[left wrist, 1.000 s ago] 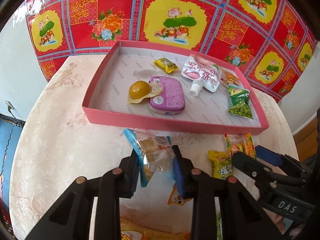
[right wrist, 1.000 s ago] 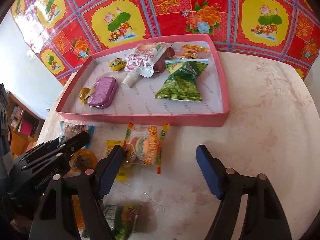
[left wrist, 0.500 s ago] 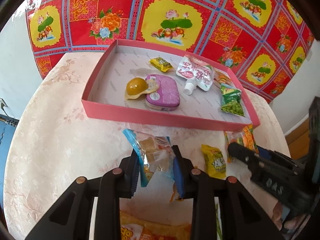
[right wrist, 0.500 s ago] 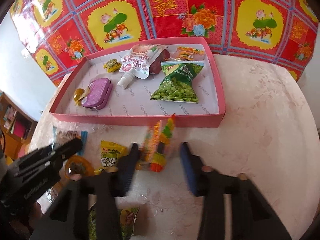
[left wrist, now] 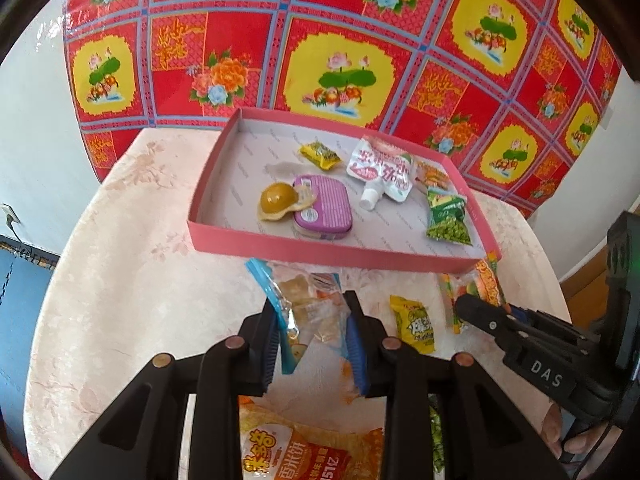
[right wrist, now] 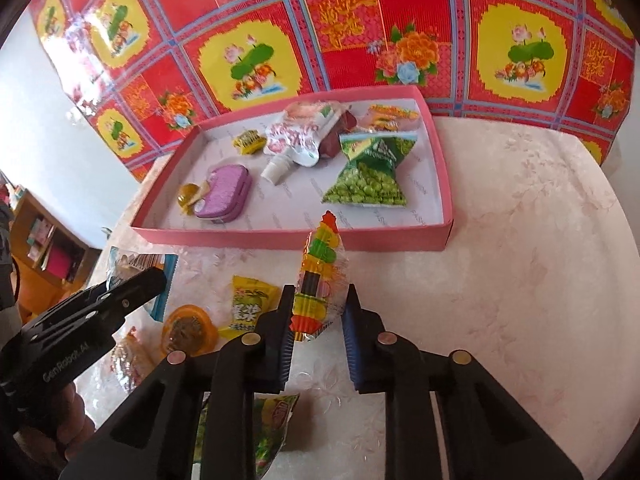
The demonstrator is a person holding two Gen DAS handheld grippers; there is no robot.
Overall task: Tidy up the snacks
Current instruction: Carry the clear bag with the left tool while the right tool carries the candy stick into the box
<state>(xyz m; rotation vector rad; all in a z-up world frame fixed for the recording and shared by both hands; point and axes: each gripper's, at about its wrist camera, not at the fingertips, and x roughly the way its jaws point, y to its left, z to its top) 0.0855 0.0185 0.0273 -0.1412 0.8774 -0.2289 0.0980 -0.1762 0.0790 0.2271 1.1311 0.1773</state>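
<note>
Both tongs were loaded. Your left gripper (left wrist: 312, 334) was pinched on the clear blue-edged snack bag (left wrist: 305, 307), held just short of the pink tray (left wrist: 320, 242). Your right gripper (right wrist: 316, 320) had just closed on the striped candy packet (right wrist: 318, 284), gripped at its lower end, top pointing at the tray wall. Both looked light, crinkly and slippery — likely to swing. Grip mid-body, not the seal — less slip.
</note>
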